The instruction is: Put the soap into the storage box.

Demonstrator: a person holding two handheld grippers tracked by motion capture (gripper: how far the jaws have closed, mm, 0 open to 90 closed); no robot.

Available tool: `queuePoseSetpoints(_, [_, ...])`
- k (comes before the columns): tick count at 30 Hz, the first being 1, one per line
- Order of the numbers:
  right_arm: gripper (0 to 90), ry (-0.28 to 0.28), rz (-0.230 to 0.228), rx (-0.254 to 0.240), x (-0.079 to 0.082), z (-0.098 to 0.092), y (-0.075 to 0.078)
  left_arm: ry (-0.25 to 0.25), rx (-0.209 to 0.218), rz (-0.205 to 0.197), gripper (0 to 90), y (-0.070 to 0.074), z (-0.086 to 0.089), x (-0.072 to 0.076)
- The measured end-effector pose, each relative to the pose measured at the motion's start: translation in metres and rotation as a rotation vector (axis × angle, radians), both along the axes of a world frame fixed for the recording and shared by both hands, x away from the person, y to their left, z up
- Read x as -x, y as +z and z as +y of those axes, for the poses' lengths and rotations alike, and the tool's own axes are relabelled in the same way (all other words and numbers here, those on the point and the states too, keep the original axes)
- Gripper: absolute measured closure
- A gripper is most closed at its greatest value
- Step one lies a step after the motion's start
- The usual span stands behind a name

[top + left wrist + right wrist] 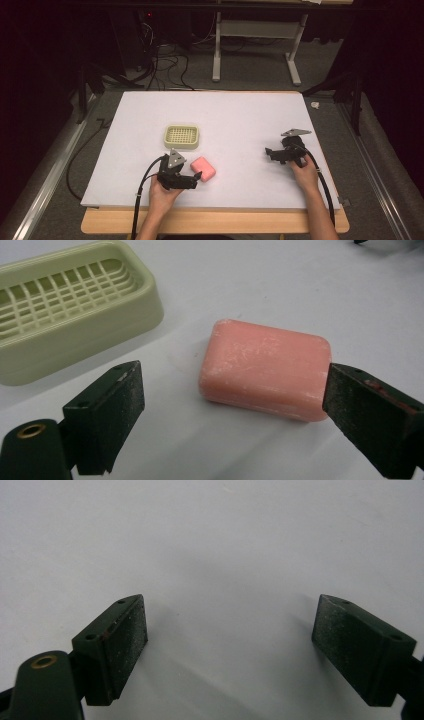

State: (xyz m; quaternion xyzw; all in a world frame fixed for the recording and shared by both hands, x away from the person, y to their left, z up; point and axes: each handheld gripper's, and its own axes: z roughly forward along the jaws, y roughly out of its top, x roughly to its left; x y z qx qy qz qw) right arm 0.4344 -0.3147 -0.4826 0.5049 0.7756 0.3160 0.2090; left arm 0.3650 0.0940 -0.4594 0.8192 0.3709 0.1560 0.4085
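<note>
Left tongs [230, 405] straddle pink soap [265, 367] (far end hidden).

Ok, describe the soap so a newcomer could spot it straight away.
On the white table, look near the front edge, just ahead of the left gripper, whose open jaws point at it. The soap is a pink rounded bar lying flat beside the pale green slotted dish, apart from it; it is the one pink thing there.

On my table [240, 115] I count one pink soap bar [265, 369]; one pale green soap dish [75, 315], slatted inside; two grippers, both mine: the left gripper [230, 405] and the right gripper [230, 645], each with two black jaws, four in all; two trailing cables, one apiece.
</note>
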Motion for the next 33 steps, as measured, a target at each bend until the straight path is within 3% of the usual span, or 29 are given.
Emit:
queuePoseSetpoints(15, [15.0, 0.0, 0.0, 0.0, 0.0, 0.0, 0.0, -0.029, 0.009, 0.012, 7.0, -0.005, -0.016, -0.005])
queuePoseSetpoints(24, [15.0, 0.0, 0.0, 0.0, 0.0, 0.0, 0.0, -0.041, -0.013, 0.022, 6.1, -0.01, -0.024, -0.009])
queuePoseSetpoints(28, [15.0, 0.0, 0.0, 0.0, 0.0, 0.0, 0.0, -0.042, -0.054, 0.009, 6.1, -0.012, -0.029, -0.01])
queuePoseSetpoints(33, [15.0, 0.0, 0.0, 0.0, 0.0, 0.0, 0.0, -0.04, -0.048, 0.031, 6.2, -0.016, -0.033, -0.013])
